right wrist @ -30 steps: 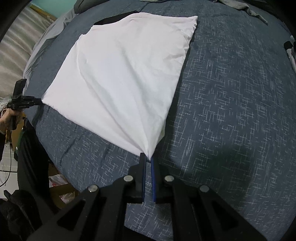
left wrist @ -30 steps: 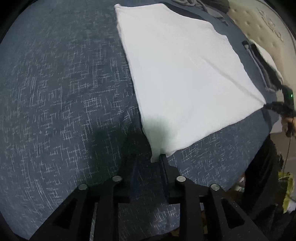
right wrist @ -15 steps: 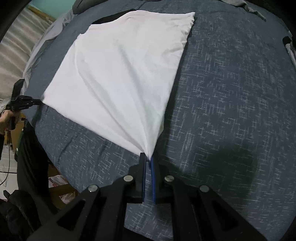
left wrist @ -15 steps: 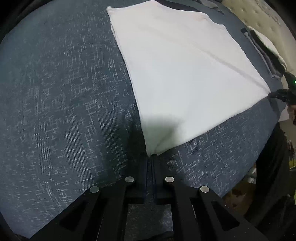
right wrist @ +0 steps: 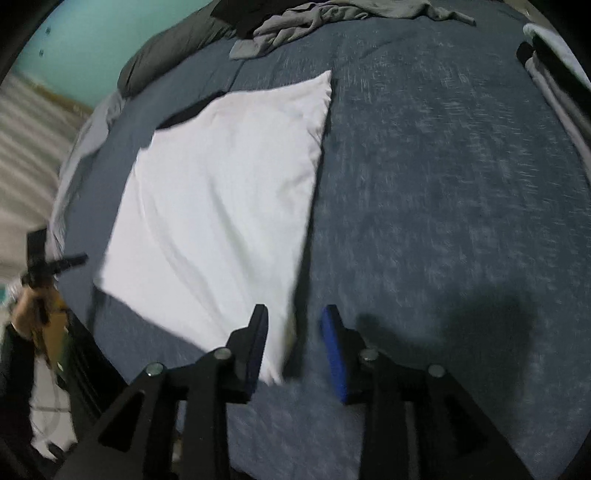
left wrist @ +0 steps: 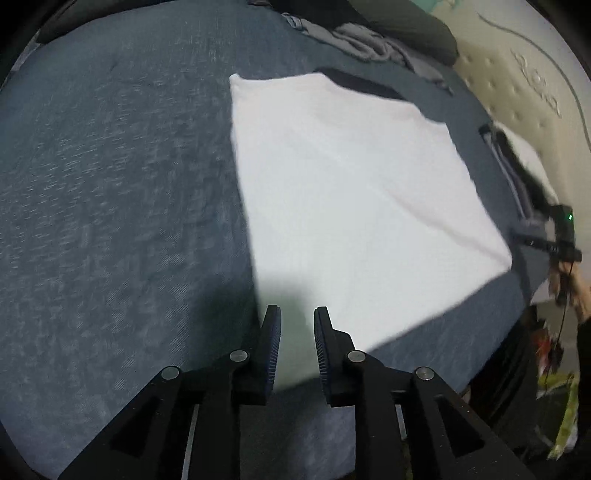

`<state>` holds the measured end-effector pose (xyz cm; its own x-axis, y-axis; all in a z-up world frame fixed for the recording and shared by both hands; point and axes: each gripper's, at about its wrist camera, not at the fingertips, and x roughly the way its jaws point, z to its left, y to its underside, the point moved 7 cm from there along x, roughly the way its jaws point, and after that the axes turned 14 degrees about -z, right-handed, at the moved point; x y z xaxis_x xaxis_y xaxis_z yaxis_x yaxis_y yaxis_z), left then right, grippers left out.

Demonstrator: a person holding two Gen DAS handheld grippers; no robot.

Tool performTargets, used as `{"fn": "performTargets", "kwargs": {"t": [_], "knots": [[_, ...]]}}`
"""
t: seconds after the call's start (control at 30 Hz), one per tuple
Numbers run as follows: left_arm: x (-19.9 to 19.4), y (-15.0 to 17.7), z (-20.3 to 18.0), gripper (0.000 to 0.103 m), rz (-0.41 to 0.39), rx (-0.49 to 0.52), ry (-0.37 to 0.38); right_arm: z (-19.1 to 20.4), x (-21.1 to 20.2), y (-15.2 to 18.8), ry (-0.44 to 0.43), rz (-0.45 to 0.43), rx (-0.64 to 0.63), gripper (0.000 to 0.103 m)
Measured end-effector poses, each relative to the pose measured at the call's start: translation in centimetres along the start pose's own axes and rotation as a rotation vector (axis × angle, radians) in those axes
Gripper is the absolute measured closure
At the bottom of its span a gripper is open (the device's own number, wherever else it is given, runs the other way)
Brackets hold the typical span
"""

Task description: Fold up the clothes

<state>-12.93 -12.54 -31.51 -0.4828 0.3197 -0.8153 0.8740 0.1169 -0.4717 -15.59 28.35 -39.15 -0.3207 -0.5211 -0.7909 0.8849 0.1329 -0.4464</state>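
The white folded cloth garment (left wrist: 351, 206) lies flat on the dark blue, white-flecked bed cover (left wrist: 110, 221), spread as a rough rectangle with its near edge toward you. Both views are blurred.

Your left hand-held gripper (left wrist: 297, 332) is released: its two black fingers stand apart over the near left corner of the garment, with white cloth showing in the gap between them, and they clamp nothing. Its shadow falls on that corner.

Your right hand-held gripper (right wrist: 293, 332) is also released, its blue-padded fingers spread wide. The near right corner of the garment sits just by the left finger (right wrist: 255, 343), and the right finger is over bare bed cover. Whether the cloth touches either finger, you cannot tell.

A black strip of fabric (left wrist: 365, 83) shows at the garment's far edge. Beyond it lies a crumpled grey pile of clothes (right wrist: 303, 26) and a dark olive pillow (right wrist: 170, 51). From the right wrist view you see your left hand (right wrist: 31, 310) at the bed's edge.
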Motion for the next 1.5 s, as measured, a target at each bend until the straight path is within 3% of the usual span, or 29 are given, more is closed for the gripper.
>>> {"fn": "performTargets", "kwargs": {"t": [0.17, 0.3, 0.33, 0.37, 0.63, 0.83, 0.9, 0.97, 1.27, 1.5], "knots": [[3.7, 1.2, -2.9, 0.082, -0.006, -0.054, 0.042, -8.1, -4.2, -6.4, 0.019, 0.045, 0.053, 0.072], [5.1, 1.8, -3.5, 0.082, 0.015, -0.068, 0.057, -8.6, -2.6, -6.2, -0.013, 0.047, 0.108, 0.076], [5.3, 1.9, -3.4, 0.082, 0.018, -0.068, 0.057, -8.6, -2.6, -6.1, -0.017, 0.047, 0.107, 0.090], [5.6, 1.9, -3.3, 0.082, 0.022, -0.068, 0.057, -8.6, -2.5, -5.9, -0.021, 0.046, 0.107, 0.097], [7.3, 2.3, -2.5, 0.082, 0.051, -0.067, 0.059, -10.3, -4.8, -5.7, 0.023, 0.031, 0.101, 0.102], [6.3, 2.1, -2.2, 0.082, 0.027, -0.076, 0.061, -11.0, -5.4, -9.6, 0.002, -0.047, 0.145, 0.099], [6.0, 2.0, -2.1, 0.082, 0.019, -0.078, 0.061, -11.2, -5.6, -10.9, -0.005, -0.073, 0.159, 0.090], [5.7, 1.8, -2.0, 0.082, 0.010, -0.081, 0.061, -10.9, -5.2, -13.0, 0.003, -0.102, 0.157, 0.071], [6.0, 0.4, -1.1, 0.082, -0.016, -0.105, 0.069, -9.9, -0.3, -21.3, 0.069, -0.185, 0.106, 0.071], [7.6, -0.7, -0.8, 0.082, -0.035, -0.113, 0.080, -10.2, 3.5, -24.9, 0.133, -0.193, 0.042, 0.071]]}}
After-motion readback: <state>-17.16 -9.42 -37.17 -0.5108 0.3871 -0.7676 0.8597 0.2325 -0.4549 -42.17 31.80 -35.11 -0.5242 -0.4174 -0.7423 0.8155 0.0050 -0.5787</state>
